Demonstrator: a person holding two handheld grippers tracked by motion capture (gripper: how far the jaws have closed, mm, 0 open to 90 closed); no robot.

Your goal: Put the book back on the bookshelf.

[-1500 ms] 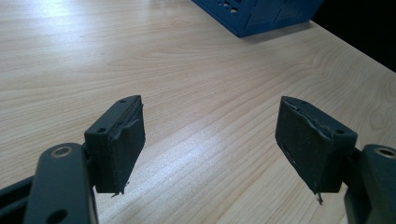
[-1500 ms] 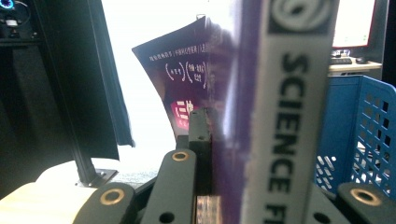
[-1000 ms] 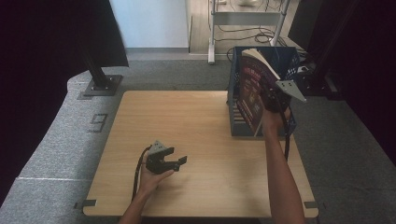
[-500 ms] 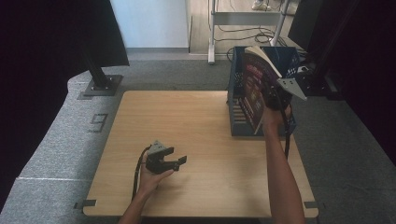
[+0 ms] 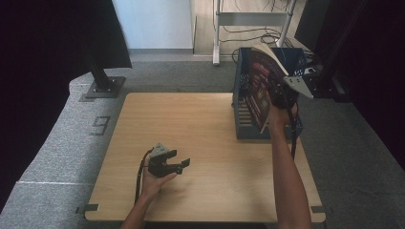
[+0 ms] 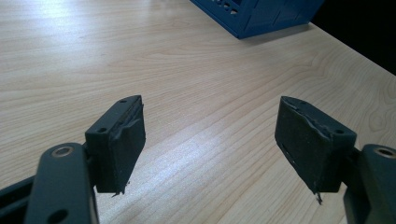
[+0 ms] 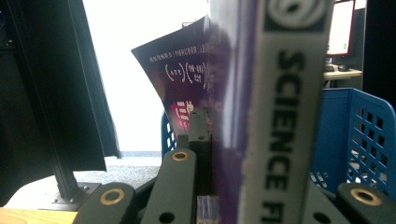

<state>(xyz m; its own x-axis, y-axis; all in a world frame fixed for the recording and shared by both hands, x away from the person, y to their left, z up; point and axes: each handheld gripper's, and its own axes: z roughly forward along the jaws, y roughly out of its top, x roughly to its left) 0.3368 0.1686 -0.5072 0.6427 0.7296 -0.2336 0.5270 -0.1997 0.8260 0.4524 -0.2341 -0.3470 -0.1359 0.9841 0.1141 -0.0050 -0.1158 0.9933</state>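
Note:
A thick paperback book point(image 5: 260, 88) with a dark purple cover is held tilted above the blue plastic basket point(image 5: 246, 121) at the table's back right. My right gripper point(image 5: 281, 95) is shut on it near its lower edge. In the right gripper view the book's grey spine point(image 7: 285, 116) reads "SCIENCE FI", and one black jaw presses the purple cover beside it; the other jaw is hidden behind the book. My left gripper point(image 5: 177, 160) rests low over the front left of the wooden table point(image 5: 200, 119), jaws wide open point(image 6: 210, 140) with nothing between them.
The blue basket's perforated wall point(image 7: 366, 135) stands right behind the book, and its corner point(image 6: 261, 16) lies ahead of the left gripper. A black stand with a base plate point(image 5: 102, 83) and a metal rack point(image 5: 253, 19) are on the floor beyond the table.
The right gripper has tipped the book slightly more upright over the basket, barely shifting. The left gripper has stayed where it was.

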